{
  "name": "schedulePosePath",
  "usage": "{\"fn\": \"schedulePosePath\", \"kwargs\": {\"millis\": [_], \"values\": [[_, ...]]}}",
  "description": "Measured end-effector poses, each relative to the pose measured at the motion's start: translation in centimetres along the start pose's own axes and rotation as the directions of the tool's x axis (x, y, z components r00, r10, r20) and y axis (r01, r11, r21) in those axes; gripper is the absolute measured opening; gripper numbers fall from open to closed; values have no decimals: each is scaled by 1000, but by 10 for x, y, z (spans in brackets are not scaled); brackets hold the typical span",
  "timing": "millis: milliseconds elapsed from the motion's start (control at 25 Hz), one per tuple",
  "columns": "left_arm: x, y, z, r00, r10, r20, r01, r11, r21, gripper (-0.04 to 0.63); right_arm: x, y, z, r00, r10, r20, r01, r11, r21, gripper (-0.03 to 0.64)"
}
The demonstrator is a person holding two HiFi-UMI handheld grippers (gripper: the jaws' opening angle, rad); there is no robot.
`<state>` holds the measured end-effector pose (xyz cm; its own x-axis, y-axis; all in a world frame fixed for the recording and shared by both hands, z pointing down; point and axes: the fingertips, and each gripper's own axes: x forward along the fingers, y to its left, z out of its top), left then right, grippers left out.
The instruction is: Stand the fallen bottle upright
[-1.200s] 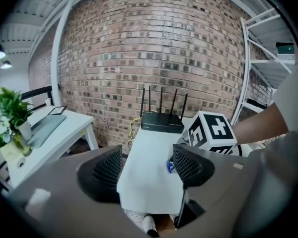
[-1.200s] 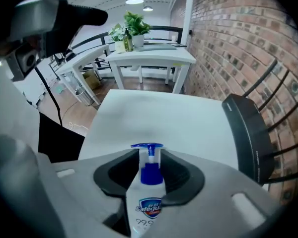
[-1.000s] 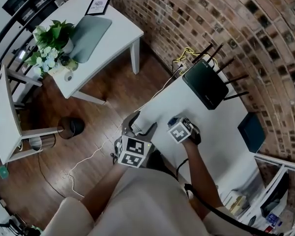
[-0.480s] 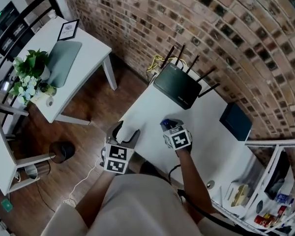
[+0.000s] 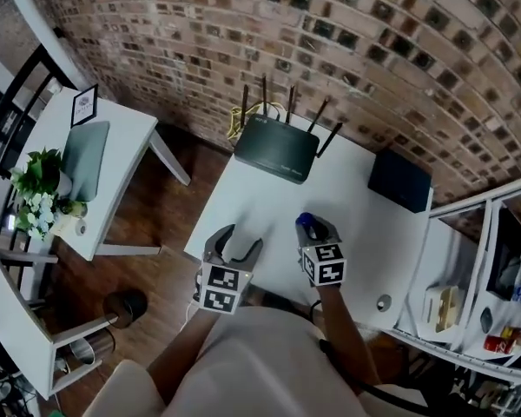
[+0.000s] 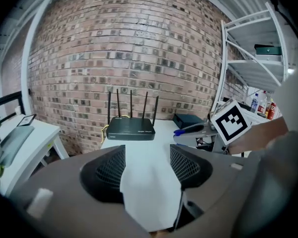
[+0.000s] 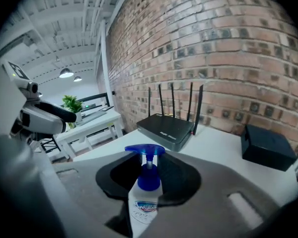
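Right now my right gripper (image 5: 308,226) has its jaws clamped on the bottle (image 7: 144,197): the white body with its printed label sits between the two pads, and the blue pump head sticks out past the tips, pointing toward the router (image 5: 276,148). The bottle lies along the jaws, tilted rather than upright, and from the left gripper view it looks to be held above the desk (image 5: 356,202) on the near side of the router, though I cannot tell for sure whether its base touches the top. My left gripper (image 5: 243,240) has its jaws apart with nothing between them, only bare white desk showing in the gap; it hovers at the desk's near edge, in front of the router and just left of the right gripper. The router rests at the far edge of the desk against the brick wall (image 5: 347,50), its four antennas up. To the right of the router lies a flat black box (image 5: 399,181). Well off to the router's left, across a strip of wooden floor (image 5: 178,207), stands a smaller white table (image 5: 126,137) with a leafy plant (image 5: 39,176).
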<state>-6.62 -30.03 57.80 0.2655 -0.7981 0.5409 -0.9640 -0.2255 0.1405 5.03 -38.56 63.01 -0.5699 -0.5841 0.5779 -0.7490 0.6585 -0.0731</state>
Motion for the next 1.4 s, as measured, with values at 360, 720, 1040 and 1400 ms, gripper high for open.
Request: {"fn": "schedulePosePath", "kwargs": {"millis": [360, 720, 1040, 1400], "values": [[10, -14, -6, 997, -44, -58, 47, 997, 60, 295, -58, -33, -20, 923, -302, 240, 288, 953, 91, 81], [14, -30, -10, 991, -102, -83, 108, 991, 78, 295, -78, -25, -32, 875, -401, 271, 379, 916, 131, 81], [7, -39, -11, 988, -141, -65, 147, 984, 105, 294, -85, -23, -39, 846, -477, 239, 444, 878, 178, 84], [-12, -30, -16, 982, -181, -51, 186, 978, 99, 292, -99, -46, -55, 768, -606, 210, 521, 780, 346, 350]]}}
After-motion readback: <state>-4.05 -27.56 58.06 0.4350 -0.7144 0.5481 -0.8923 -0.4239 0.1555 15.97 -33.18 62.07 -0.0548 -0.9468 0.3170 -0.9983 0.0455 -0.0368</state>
